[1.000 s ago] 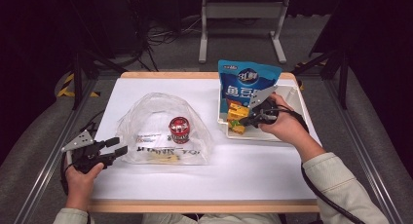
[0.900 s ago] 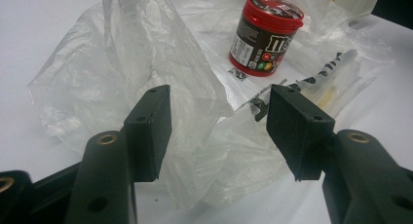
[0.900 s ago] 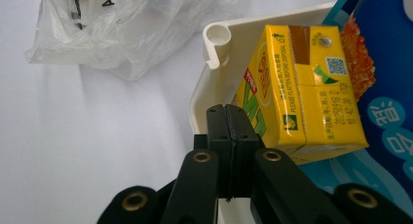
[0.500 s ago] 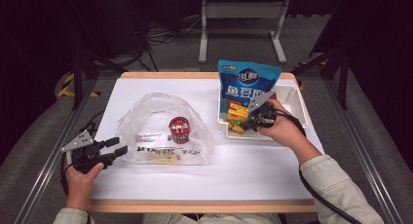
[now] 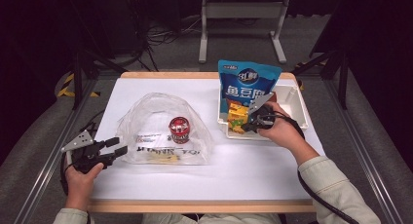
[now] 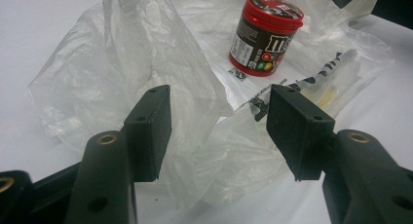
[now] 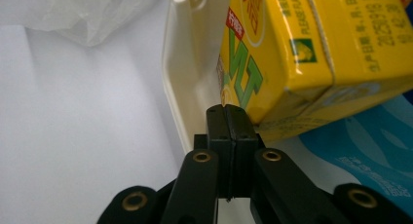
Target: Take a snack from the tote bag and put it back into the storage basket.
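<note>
The left gripper (image 5: 116,147) rested on the white table (image 5: 253,170) with its jaws spread wide and nothing between them; the crumpled edge of the clear plastic bag (image 6: 160,63) lay just ahead of its tips and partly under the gap, not pinched. That placing reads as a readiness to catch the bag's mouth and hold it open, since the bag lay slack and would otherwise collapse. A red-lidded M&M's tub (image 6: 265,34) stood upright on the bag beyond the jaws, a little toward the right-hand one, apparently the one item already brought over to the bag.

The right gripper (image 7: 228,124) had its jaws pressed fully together, gripping nothing. Its closed tip sat against the inner wall of the white tray (image 7: 182,83), right at the lower corner of the yellow drink carton (image 7: 292,48), which lay tilted just above and beyond the tip. With the pads shut, the tip was likely being used as a wedge to nudge or lever the carton off the tray wall so it could then be grasped. A blue snack pouch (image 5: 248,85) stood behind the carton in the high view, leaning in the tray, and its blue surface (image 7: 370,141) lay under the carton to the right of the jaws.
</note>
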The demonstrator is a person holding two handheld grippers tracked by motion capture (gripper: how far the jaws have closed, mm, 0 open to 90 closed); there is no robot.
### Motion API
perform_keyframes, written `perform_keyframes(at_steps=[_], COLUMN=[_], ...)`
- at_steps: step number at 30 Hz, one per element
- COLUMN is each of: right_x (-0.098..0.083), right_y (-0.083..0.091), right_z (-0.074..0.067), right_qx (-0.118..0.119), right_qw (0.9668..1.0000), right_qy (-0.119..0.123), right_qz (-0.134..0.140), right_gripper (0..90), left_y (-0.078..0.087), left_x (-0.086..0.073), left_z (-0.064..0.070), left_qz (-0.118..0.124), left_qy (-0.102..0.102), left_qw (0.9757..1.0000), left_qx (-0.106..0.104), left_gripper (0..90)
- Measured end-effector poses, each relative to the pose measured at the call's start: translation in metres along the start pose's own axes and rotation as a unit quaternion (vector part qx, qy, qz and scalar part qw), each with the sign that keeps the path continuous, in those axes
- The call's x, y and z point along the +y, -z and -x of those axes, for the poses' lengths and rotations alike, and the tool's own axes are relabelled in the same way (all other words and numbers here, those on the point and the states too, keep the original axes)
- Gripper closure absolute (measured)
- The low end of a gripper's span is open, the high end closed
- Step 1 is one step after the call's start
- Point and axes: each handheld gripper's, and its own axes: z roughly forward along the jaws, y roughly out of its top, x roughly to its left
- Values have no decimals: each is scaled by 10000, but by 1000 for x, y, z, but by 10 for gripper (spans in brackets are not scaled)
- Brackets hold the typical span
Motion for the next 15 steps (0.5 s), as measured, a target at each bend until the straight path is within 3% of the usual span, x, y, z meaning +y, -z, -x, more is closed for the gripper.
perform_keyframes(at_steps=[15], right_x=[-7], right_y=[-1], right_z=[6], right_qx=[-92], right_qw=[9998], right_qy=[-178], right_qz=[-42], right_gripper=[900], left_y=[0], left_x=[0], left_z=[0], left_qz=[-2], left_qy=[-2], left_qw=[10000], left_qx=[-1], left_gripper=[429])
